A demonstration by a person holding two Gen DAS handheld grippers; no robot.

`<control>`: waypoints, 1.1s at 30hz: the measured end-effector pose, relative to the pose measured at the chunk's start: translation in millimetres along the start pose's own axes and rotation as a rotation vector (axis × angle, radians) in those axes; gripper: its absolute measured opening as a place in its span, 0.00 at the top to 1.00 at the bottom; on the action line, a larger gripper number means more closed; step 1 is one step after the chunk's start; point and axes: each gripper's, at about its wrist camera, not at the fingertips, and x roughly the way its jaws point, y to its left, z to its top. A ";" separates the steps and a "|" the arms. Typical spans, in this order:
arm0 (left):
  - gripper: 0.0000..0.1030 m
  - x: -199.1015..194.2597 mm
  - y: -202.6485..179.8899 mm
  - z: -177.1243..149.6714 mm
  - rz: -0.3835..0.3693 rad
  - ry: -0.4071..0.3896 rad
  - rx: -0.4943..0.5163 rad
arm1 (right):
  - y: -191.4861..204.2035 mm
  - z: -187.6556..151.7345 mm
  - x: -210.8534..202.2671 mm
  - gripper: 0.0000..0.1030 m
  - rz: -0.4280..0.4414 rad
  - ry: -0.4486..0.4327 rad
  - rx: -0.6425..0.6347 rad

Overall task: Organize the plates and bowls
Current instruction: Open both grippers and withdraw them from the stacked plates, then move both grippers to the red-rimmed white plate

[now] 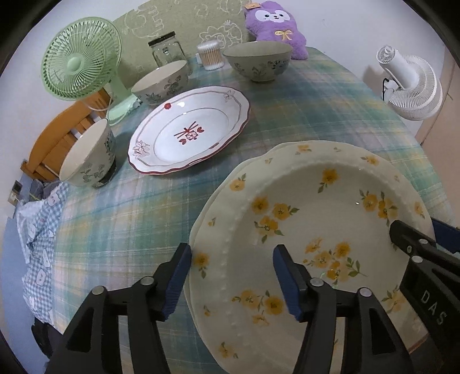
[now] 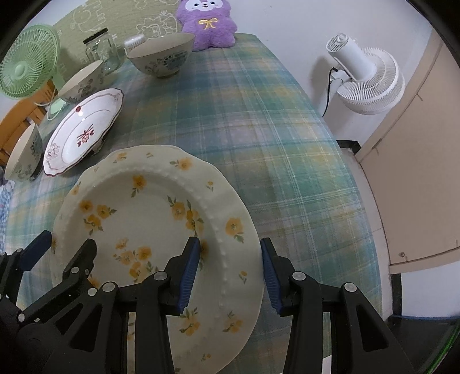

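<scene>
A cream plate with yellow flowers (image 1: 325, 207) lies on top of a second cream plate on the plaid tablecloth. My left gripper (image 1: 233, 253) straddles its left rim, open, with the pads clear of the rim. On the opposite rim (image 2: 230, 230), my right gripper (image 2: 230, 244) is shut on the plate, one pad inside the well and one at the outer edge. Farther left sits a white plate with red trim (image 1: 189, 129). Three floral bowls stand around it: one far back (image 1: 258, 63), one behind it (image 1: 161, 83), one at the left edge (image 1: 89, 155).
Along the back are a green fan (image 1: 80, 57), a glass jar (image 1: 168, 50), a tub of cotton swabs (image 1: 211, 54) and a purple plush (image 1: 276, 26). A white fan (image 2: 365, 80) stands off the table's right edge. A wooden chair (image 1: 57, 138) is at the left.
</scene>
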 end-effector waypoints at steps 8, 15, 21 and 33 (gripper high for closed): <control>0.33 -2.4 7.5 4.3 -0.057 0.015 -0.033 | 7.5 2.3 2.7 0.43 -0.011 0.013 -0.022; 0.24 -26.8 29.5 14.1 -0.101 -0.059 -0.072 | 16.9 14.9 -27.9 0.43 0.004 -0.061 -0.029; 0.22 -48.4 57.4 31.8 -0.116 -0.117 -0.109 | 38.0 32.5 -60.5 0.43 0.004 -0.129 -0.014; 0.21 -58.1 105.7 71.6 -0.062 -0.219 -0.178 | 77.7 87.6 -84.5 0.43 0.086 -0.232 -0.053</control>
